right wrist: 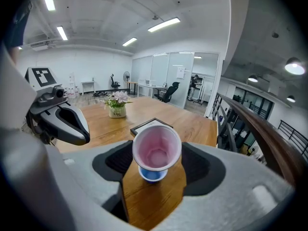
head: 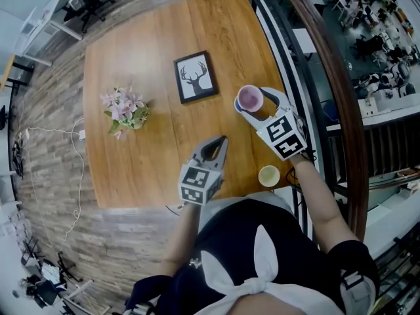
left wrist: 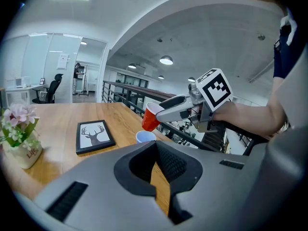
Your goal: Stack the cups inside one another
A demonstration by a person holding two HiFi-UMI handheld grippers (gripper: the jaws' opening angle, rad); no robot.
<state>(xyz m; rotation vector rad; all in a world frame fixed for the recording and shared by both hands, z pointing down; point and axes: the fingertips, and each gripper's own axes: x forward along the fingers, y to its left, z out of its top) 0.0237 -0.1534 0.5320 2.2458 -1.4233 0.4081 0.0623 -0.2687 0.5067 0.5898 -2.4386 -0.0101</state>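
My right gripper (head: 253,102) is shut on a red cup (head: 250,98) with a pale pink inside. It holds the cup upright just above a blue cup (head: 237,104) that stands on the wooden table (head: 144,163). In the right gripper view the red cup (right wrist: 157,150) sits between the jaws and covers most of the blue cup (right wrist: 153,174). The left gripper view shows the red cup (left wrist: 151,117) tilted a little over the blue cup (left wrist: 145,136). A yellow cup (head: 269,175) stands near the table's front right edge. My left gripper (head: 219,141) hovers mid-front, shut and holding nothing.
A framed deer picture (head: 195,77) lies behind the cups. A pot of pink flowers (head: 126,110) stands at the left. A railing (head: 328,77) runs along the table's right side. A white cable (head: 75,169) lies on the floor to the left.
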